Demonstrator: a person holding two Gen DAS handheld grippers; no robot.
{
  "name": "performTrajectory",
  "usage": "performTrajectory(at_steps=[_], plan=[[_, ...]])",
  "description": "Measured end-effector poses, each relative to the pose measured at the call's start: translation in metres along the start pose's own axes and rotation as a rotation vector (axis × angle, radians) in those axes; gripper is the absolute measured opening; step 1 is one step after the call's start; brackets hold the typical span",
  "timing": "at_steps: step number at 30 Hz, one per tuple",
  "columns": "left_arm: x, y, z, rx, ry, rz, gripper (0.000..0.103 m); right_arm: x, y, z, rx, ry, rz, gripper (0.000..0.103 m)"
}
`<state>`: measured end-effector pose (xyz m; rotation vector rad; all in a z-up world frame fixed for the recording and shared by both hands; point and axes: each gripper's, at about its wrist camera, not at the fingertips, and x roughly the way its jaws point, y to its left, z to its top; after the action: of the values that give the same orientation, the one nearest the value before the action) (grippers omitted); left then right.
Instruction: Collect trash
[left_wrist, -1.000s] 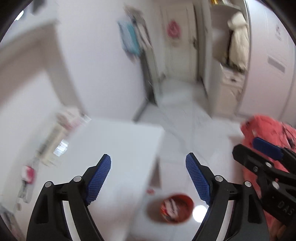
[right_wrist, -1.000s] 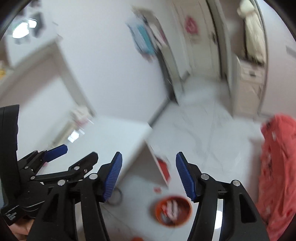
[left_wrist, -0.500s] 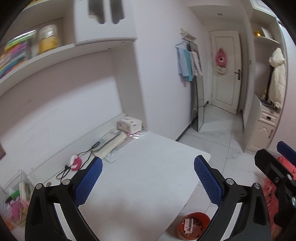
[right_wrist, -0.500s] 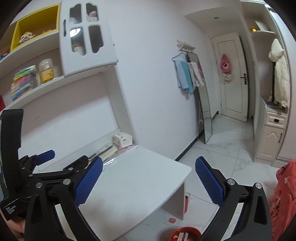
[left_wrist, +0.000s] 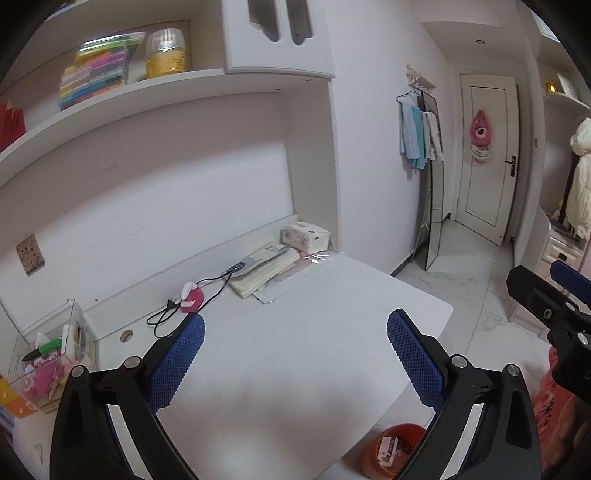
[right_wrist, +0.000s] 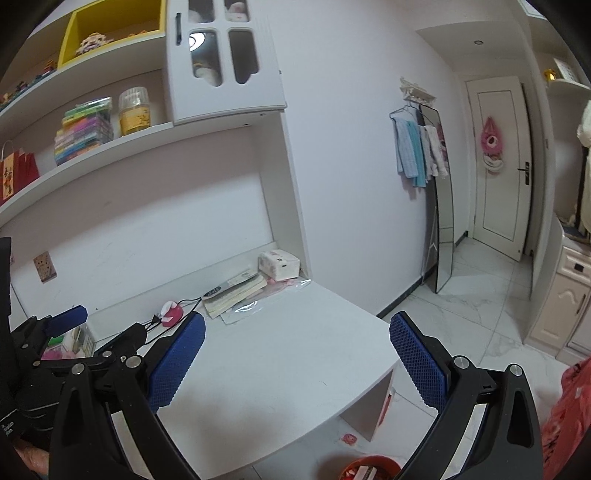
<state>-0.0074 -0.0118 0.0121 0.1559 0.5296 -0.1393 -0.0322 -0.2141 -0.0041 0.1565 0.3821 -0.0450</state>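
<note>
Both claws, left (left_wrist: 295, 354) and right (right_wrist: 297, 356), have just opened wide with nothing between them, hovering over the white surface (left_wrist: 295, 369). Below and ahead of them sits the orange bin (left_wrist: 391, 448), holding what appears to be discarded packaging, presumably dropped there.

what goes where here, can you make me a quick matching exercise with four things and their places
Things:
1. tissue pack
2. orange bin
3. clear box of pens
4. yellow jar

Places:
a. on the floor by the desk's near corner
b. on the upper shelf, beside the stack of coloured boxes
c. at the desk's back right corner, against the wall panel
d. at the desk's left end

Pairs: 1-c, 2-a, 3-d, 4-b
</note>
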Motion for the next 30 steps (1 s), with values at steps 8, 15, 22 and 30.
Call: performTrajectory(at_steps=[8,15,22,30], plan=[[-0.002,0.008,-0.001,-0.014,0.015,0.025,0.098,0.007,0.010,-0.002,-0.022,0.024,0.039,0.098],[-0.003,0.007,-0.004,-0.014,0.021,0.027,0.098,0.007,0.011,-0.004,-0.013,0.034,0.044,0.098],[-0.003,0.008,-0.007,-0.009,0.031,0.031,0.098,0.008,0.013,-0.006,-0.005,0.042,0.043,0.098],[-0.006,0.010,-0.009,-0.012,0.033,0.032,0.098,0.008,0.014,-0.006,-0.005,0.043,0.043,0.098]])
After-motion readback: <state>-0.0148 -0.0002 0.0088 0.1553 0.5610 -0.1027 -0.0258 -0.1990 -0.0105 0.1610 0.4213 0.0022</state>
